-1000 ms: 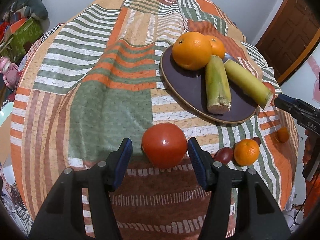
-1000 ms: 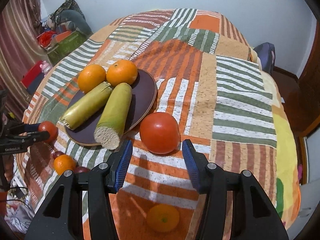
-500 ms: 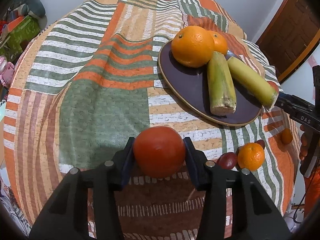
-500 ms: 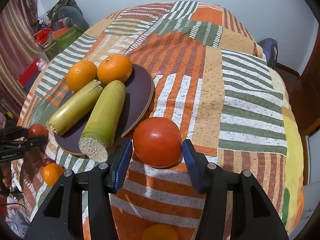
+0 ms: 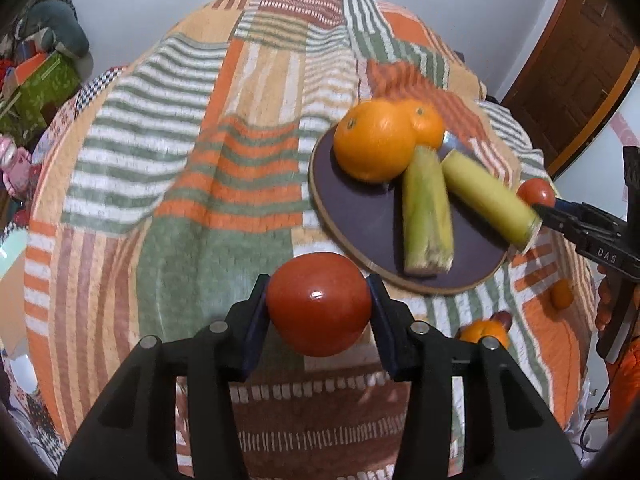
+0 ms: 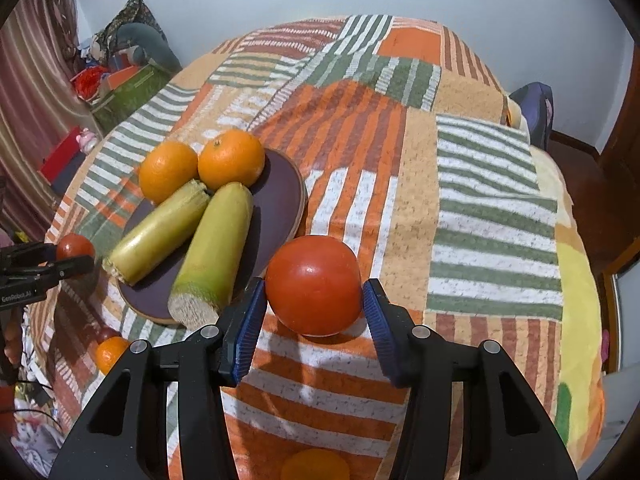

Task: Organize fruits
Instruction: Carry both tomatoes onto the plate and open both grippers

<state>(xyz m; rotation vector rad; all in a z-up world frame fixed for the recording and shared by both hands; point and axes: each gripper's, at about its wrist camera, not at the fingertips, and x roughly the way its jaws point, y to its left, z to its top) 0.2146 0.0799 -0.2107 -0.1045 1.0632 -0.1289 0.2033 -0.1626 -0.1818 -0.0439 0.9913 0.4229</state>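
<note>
Round dark plate (image 6: 280,184), frame left: two oranges, two yellow-green stalks loaded. Left gripper (image 5: 318,312) fingers clamp red tomato (image 5: 318,304). Right gripper (image 6: 314,312) fingers open, flanking second red tomato (image 6: 314,290). Small fruits remain on quilt.

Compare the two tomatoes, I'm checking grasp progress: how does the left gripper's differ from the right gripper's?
The left tomato is clamped, with both left gripper fingers pressed on it. The right tomato rests on the blanket between the right gripper's open fingers. They sit at opposite sides of the plate. Both are red, round and glossy.
</note>
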